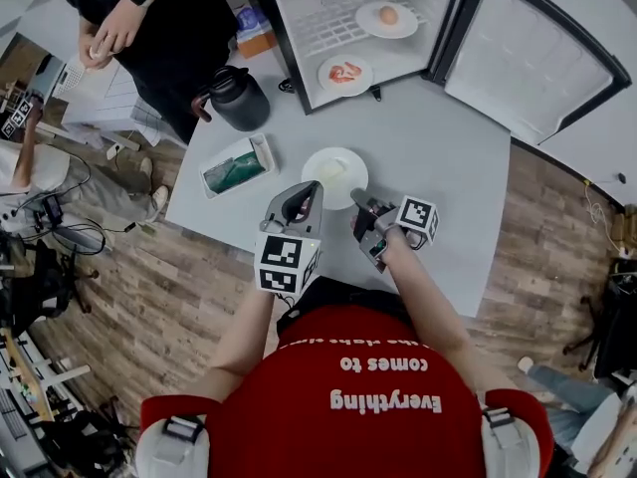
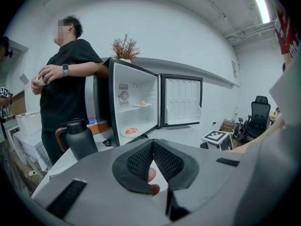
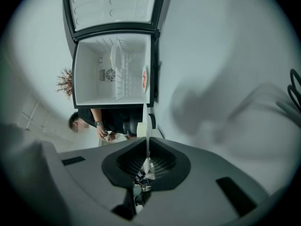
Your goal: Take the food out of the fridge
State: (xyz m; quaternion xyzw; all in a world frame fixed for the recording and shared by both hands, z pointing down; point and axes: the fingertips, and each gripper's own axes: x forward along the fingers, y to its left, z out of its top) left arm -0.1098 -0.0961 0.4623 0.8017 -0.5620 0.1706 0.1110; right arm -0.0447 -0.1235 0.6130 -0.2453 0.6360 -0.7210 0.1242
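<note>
Item: white plate (image 1: 334, 172), contents unclear, on or just above the desk (image 1: 438, 147) before the open fridge (image 1: 299, 28), rim clamped edge-on by the right hand-held gripper (image 1: 359, 200); left hand-held gripper (image 1: 313, 192) closed, empty; likely stiff, brittle and glaze-slick, so best held level by the rim.

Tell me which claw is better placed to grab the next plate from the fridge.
Left, probably: the left claw is shut on nothing, while the right claw is busy, clamped on the rim of the white plate.
</note>
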